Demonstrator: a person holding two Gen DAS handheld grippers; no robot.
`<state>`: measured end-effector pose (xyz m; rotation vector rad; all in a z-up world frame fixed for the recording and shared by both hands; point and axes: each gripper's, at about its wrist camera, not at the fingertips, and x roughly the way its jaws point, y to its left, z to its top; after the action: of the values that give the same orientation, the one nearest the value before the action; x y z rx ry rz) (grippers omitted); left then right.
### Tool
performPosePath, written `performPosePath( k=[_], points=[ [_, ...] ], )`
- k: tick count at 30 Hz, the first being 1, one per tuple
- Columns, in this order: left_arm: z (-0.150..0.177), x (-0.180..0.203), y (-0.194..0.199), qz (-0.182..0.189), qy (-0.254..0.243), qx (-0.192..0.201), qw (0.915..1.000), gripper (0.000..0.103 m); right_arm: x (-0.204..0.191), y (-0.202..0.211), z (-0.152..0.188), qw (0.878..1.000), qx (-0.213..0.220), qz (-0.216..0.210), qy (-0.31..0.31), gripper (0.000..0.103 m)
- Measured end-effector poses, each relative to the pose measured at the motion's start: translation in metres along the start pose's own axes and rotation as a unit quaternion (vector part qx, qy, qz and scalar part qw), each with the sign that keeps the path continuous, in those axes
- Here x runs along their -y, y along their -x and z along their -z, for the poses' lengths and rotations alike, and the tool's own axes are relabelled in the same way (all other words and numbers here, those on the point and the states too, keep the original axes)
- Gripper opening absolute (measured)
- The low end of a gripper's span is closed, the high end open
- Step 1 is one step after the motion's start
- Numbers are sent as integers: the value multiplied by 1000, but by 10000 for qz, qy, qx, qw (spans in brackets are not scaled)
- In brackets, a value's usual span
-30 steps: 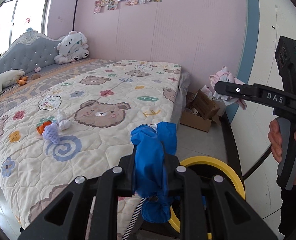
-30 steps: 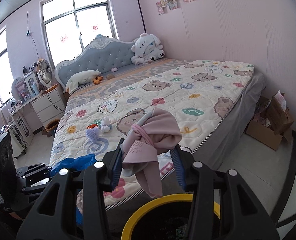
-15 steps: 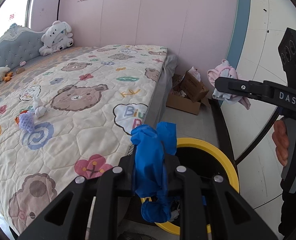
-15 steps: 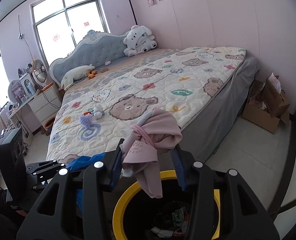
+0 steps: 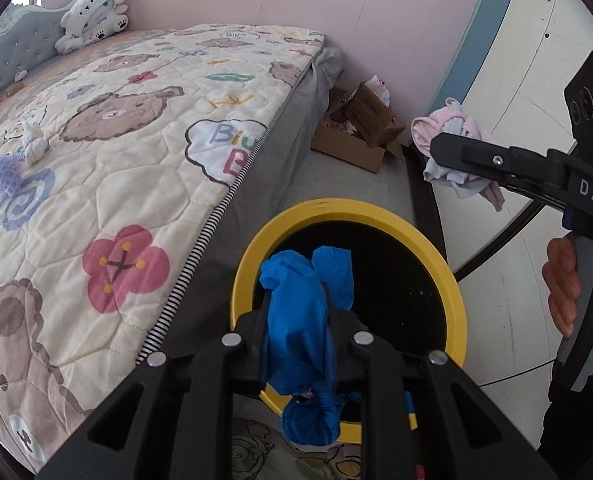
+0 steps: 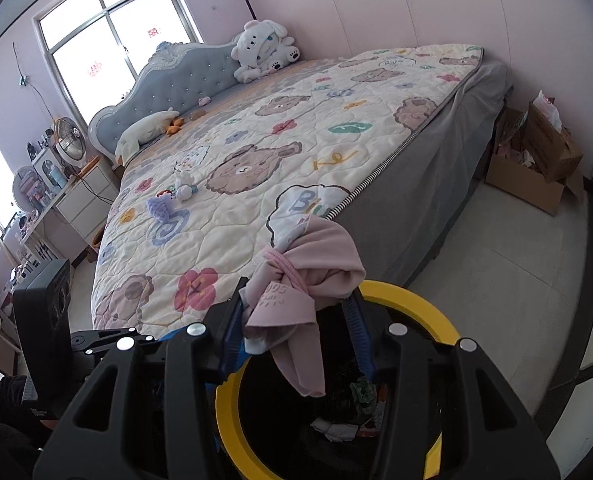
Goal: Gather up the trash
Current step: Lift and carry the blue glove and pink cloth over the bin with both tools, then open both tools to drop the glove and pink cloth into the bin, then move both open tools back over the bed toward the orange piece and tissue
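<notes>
Two grippers are at work, each carrying one piece of trash over a single yellow-rimmed bin (image 5: 454,280) that stands on the floor at the corner of the bed (image 5: 108,152). The left gripper (image 5: 298,332) is clenched on a crumpled blue glove (image 5: 296,320), whose knotted end hangs below the fingers over the near rim. The right gripper (image 6: 296,316) grasps a bundle of pink cloth (image 6: 312,272) that bulges above its blue-padded fingers (image 6: 356,320) and dangles into the bin's mouth, where other scraps already lie. One cardboard box (image 6: 536,172) sits by the wall, one white plush toy (image 6: 262,50) leans on the headboard, and a few small toys (image 6: 164,204) lie on the quilt. Compared with a second ago, both grippers have dropped and tipped downward: the bin, then only a sliver at the bottom edge, now fills the lower part of each view, and the window has slid out of the left view.
</notes>
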<state>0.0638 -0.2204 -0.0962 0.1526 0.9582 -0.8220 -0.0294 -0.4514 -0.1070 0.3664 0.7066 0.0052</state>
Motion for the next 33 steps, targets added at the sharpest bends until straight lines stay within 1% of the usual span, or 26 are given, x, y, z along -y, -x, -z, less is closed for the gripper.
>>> performPosePath(
  k=[5,7,9,12,14,15,16,18,19,20,23,24,26,28,33],
  points=[
    [5,4,-8,73,7,-154,9999,20,12,-9,8,9996,-168,-6,-228,46],
    [6,5,-8,85,-8,-144,9999,20,14,-8,11,9995,-163,-1,-275,49],
    [7,5,-6,92,-12,-109,9999,23,17,-8,11,9993,-149,31,-353,51],
    [6,3,-3,49,52,-56,10000,33,24,-6,10,9986,-120,120,-504,56],
    [5,1,0,44,126,-4,9999,46,28,-4,8,9981,-85,128,-589,60],
    [5,1,1,40,144,16,9999,49,29,-4,7,9979,-51,156,-633,62],
    [4,0,3,23,159,49,9999,52,31,-2,6,9977,-24,182,-657,63],
    [3,-2,7,27,177,168,9997,63,33,1,3,9974,58,226,-682,64],
    [2,-4,11,6,217,266,9994,72,33,2,1,9972,111,256,-689,65],
    [1,-7,14,-38,264,355,9990,78,33,5,-2,9972,167,278,-680,66],
    [-4,-15,22,-180,328,585,9976,86,32,11,-8,9965,396,312,-663,69],
    [-6,-18,26,-262,310,675,9969,87,31,13,-11,9962,477,296,-671,72],
    [-10,-26,32,-471,278,856,9948,93,29,15,-16,9959,599,244,-638,74],
    [-15,-36,38,-630,280,989,9927,94,23,15,-22,9956,710,209,-578,76],
    [-22,-70,54,-1005,505,1284,9853,95,3,7,-39,9954,885,16,-380,81]
  ],
)
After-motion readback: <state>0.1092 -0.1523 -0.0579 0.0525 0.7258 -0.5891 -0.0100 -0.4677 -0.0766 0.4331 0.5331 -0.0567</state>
